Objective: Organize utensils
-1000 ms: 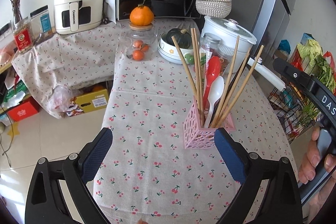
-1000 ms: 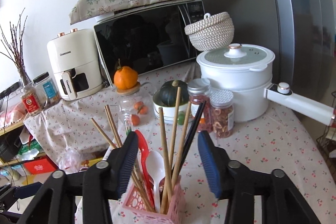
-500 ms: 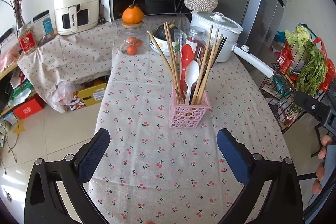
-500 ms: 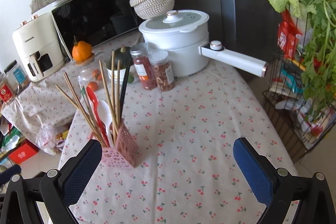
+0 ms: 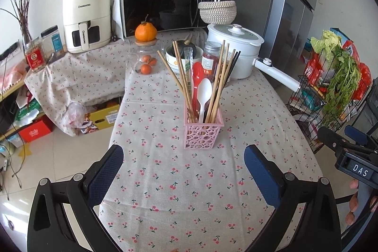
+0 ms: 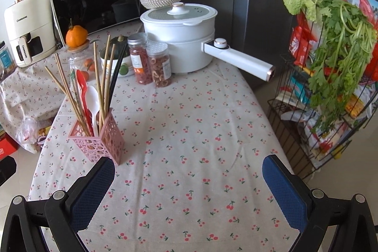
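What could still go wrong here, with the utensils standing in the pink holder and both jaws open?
The pink holder is small and light-looking while the chopsticks fan tall and lean outward, so a brush from the left gripper or right gripper might tip it. The white spoon and red spoon sit loosely among them and could spill. The pot handle overhangs the table edge, so it could be snagged.

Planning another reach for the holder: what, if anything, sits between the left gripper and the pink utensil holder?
Nothing visible. Only bare cherry-print tablecloth lies between the open left gripper and the pink utensil holder; the jars and pot stand behind it.
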Demonstrator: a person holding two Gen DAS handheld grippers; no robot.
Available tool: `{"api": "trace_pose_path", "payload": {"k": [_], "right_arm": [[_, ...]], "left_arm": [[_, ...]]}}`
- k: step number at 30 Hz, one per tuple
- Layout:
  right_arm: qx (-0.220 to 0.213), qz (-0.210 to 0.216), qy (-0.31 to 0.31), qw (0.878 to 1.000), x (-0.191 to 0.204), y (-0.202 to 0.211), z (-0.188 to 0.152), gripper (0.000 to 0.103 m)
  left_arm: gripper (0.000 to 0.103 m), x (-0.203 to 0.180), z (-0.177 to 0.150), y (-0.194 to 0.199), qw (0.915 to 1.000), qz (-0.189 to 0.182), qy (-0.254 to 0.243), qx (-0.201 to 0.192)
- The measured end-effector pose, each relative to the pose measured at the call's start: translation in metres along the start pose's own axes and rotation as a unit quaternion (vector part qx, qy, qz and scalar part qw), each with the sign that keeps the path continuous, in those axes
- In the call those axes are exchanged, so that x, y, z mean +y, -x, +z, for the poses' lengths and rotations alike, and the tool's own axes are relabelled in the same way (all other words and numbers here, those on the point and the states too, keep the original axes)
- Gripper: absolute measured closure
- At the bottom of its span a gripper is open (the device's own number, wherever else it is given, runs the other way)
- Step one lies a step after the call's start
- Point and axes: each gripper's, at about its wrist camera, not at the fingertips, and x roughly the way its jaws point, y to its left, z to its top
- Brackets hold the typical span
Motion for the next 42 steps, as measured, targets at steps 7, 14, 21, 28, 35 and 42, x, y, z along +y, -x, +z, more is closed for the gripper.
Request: {"api": "trace_pose_path", "payload": {"k": [7, 14, 21, 28, 35, 42], "right_arm": [[0.004, 0.003, 0.0, 1.0, 0.006, -0.009, 0.003, 0.0], [-0.013, -0.003, 0.004, 1.0, 0.012, -0.004, 0.004, 0.0], [-0.012, -0.007, 0.002, 1.0, 0.01, -0.005, 0.005, 0.0], [-0.009, -0.002, -0.003, 1.0, 0.009, -0.006, 0.005, 0.0], [-0.014, -0.008, -0.001, 1.0, 0.009, -0.003, 0.004, 0.0], [-0.015, 0.0, 0.001, 1.0, 0.007, -0.001, 0.004, 0.0]], "left_arm": [[0.0, -0.001, 0.001, -0.001, 0.9999, -0.005, 0.011, 0.0], [0.0, -0.006, 0.001, 0.003, 0.9999, 0.001, -0.002, -0.013], [0.0, -0.003, 0.002, 0.006, 0.9997, 0.0, 0.011, -0.021], [0.0, -0.009, 0.002, 0.005, 0.9997, 0.005, 0.005, -0.025], [0.0, -0.01, 0.002, 0.004, 0.9997, 0.008, 0.002, -0.023], [0.0, -0.013, 0.001, 0.007, 0.9996, 0.005, -0.005, -0.028]]}}
